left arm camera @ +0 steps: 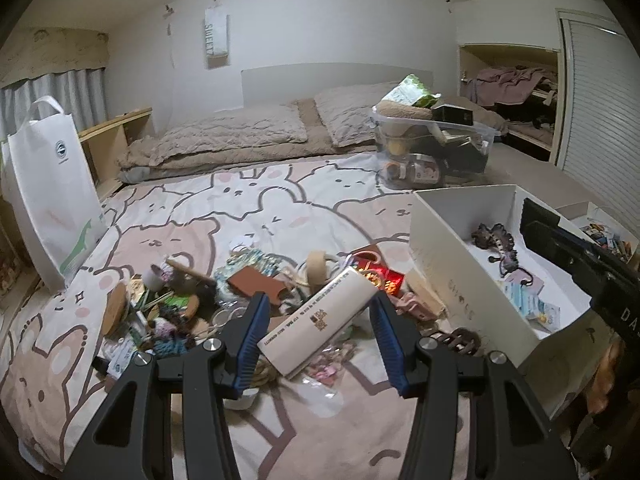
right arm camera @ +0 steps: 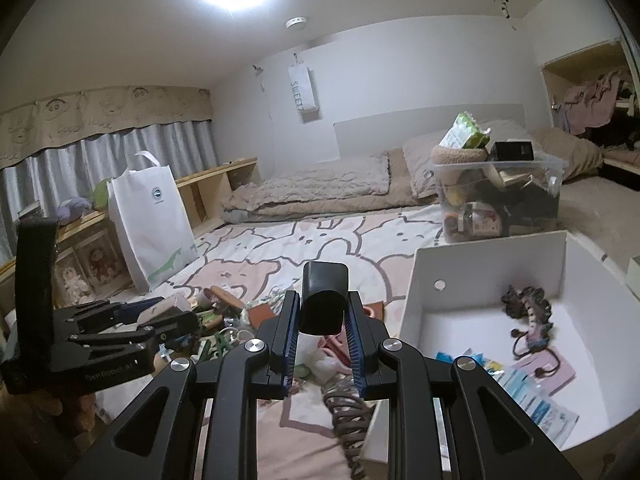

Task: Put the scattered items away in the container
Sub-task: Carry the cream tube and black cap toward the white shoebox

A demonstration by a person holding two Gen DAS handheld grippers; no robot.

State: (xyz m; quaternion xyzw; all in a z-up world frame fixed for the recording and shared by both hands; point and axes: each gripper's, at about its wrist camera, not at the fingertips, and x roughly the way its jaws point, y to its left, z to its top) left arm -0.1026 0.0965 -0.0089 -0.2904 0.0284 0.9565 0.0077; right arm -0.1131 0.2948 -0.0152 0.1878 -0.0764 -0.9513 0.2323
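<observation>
My left gripper (left arm camera: 316,320) is shut on a white cylindrical tube (left arm camera: 320,322) with brown print, held slanted just above a pile of scattered small items (left arm camera: 192,300) on the bed. My right gripper (right arm camera: 323,322) is shut on a black rounded box (right arm camera: 323,300), held left of the white cardboard box (right arm camera: 416,304). That container (left arm camera: 448,280) holds a dark scrunchie (right arm camera: 524,304), hair ties and blue packets (right arm camera: 528,396). The left gripper shows at the left of the right wrist view (right arm camera: 160,312).
A cartoon bear blanket (left arm camera: 248,208) covers the bed. A white tote bag (left arm camera: 52,196) stands at the left. A full clear plastic bin (left arm camera: 436,148) sits behind the white box. A brown claw clip (left arm camera: 452,340) lies by the box's near corner. Pillows (left arm camera: 240,132) lie at the back.
</observation>
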